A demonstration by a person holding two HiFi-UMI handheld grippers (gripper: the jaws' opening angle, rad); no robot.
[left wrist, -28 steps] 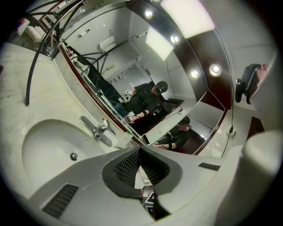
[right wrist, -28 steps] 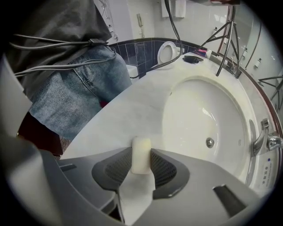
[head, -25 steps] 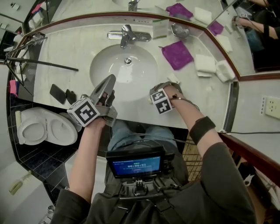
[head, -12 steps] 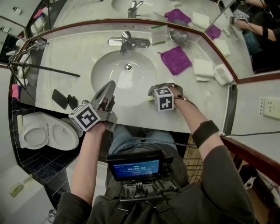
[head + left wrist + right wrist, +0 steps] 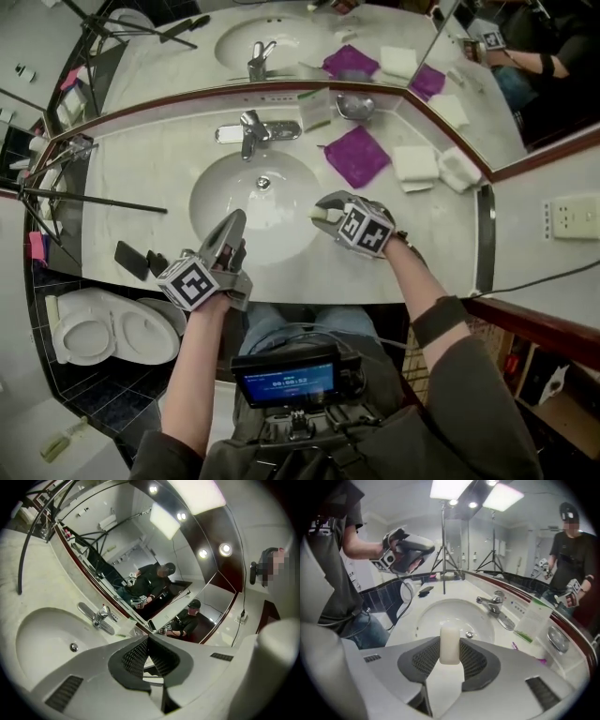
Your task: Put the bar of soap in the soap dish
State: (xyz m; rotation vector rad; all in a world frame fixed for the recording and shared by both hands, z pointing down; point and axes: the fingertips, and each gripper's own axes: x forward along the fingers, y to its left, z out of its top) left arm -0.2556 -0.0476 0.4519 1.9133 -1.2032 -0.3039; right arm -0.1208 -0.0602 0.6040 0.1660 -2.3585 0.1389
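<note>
A white bar of soap stands upright between the pads of my right gripper, which is shut on it. In the head view that gripper hangs over the right rim of the sink basin, with the soap at its tip. The shiny metal soap dish sits at the back of the counter beside the mirror, well beyond the gripper; the right gripper view shows the soap dish at the right. My left gripper is shut and holds nothing, hovering over the basin's near rim, pads together.
A chrome faucet stands behind the basin, with a card stand next to the dish. A purple cloth and white folded towels lie at the right. Black items and a tripod leg occupy the left counter.
My right gripper has risen and rolled with the soap in it, moving from the counter's front edge towards the basin's right rim. The left gripper has stayed almost still.
</note>
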